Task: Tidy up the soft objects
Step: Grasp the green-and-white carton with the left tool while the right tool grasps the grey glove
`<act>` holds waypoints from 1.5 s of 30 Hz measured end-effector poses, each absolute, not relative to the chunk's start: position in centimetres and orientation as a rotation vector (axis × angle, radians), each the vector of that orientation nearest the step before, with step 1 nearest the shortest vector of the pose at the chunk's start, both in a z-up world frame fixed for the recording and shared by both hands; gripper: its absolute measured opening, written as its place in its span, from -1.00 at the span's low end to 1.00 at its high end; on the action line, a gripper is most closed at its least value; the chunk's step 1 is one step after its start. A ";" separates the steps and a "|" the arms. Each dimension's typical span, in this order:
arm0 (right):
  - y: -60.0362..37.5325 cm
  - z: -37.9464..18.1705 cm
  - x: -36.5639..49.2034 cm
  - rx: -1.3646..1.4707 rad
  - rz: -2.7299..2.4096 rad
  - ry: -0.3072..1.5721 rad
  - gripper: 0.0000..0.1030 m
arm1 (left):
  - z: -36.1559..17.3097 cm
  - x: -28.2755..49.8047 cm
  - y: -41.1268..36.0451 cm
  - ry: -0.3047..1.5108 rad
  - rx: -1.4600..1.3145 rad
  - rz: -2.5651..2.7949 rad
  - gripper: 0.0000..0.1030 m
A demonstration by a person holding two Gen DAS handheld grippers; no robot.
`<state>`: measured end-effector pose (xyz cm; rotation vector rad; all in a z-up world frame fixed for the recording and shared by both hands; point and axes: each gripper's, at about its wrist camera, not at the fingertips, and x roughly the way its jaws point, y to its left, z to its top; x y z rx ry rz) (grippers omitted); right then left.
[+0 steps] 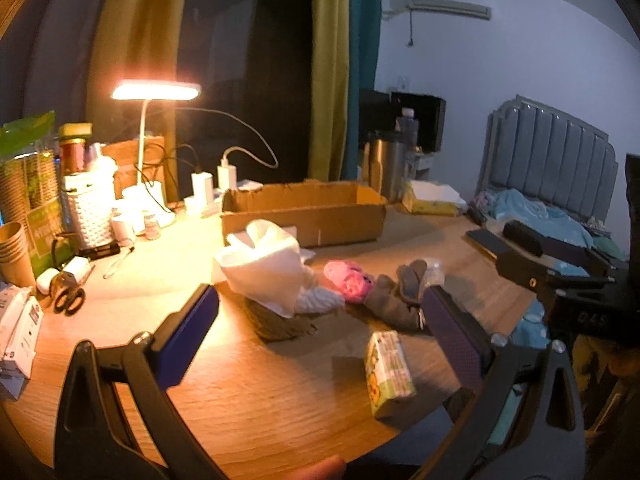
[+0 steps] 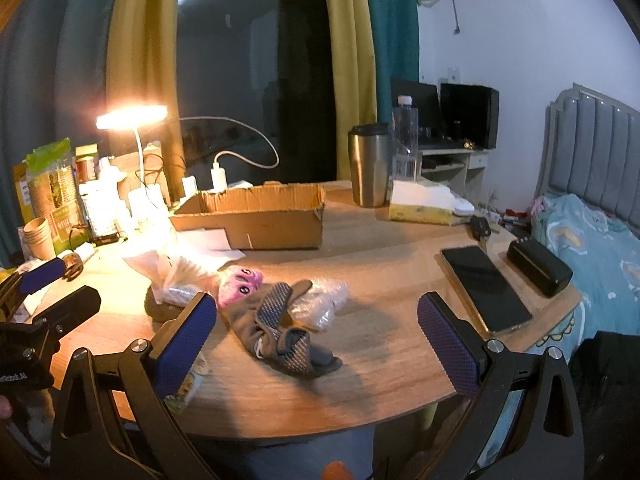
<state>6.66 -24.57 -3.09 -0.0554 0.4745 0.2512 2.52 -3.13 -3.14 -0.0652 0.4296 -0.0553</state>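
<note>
A pile of soft things lies mid-table: grey socks (image 2: 280, 332) (image 1: 396, 300), a pink plush item (image 2: 240, 284) (image 1: 348, 280), a clear plastic-wrapped bundle (image 2: 320, 304), and a white bag (image 1: 268, 264) over a dark woven basket (image 1: 276, 320). An open cardboard box (image 1: 304, 212) (image 2: 256, 216) stands behind them. My left gripper (image 1: 320, 320) is open and empty, above the table in front of the pile. My right gripper (image 2: 316, 328) is open and empty, its jaws either side of the socks but short of them.
A lit desk lamp (image 1: 156, 92), chargers, paper cups (image 1: 14, 248), scissors (image 1: 68, 300) and a white basket (image 1: 90, 208) crowd the left. A juice carton (image 1: 390, 372) lies near the front edge. A phone (image 2: 484, 288), black case (image 2: 540, 268), tissue box (image 2: 424, 204) and steel tumbler (image 2: 368, 164) sit right.
</note>
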 end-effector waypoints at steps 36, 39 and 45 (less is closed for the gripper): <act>-22.7 -10.7 12.6 -0.032 0.370 0.677 0.76 | -11.0 8.3 -6.5 0.744 0.009 -0.209 -0.45; -22.3 -10.9 12.9 -0.041 0.370 0.692 0.68 | -10.9 8.2 -6.4 0.738 0.007 -0.215 -0.48; -21.4 -11.1 13.2 -0.064 0.398 0.715 -0.05 | -10.2 7.9 -5.5 0.715 -0.014 -0.215 -0.48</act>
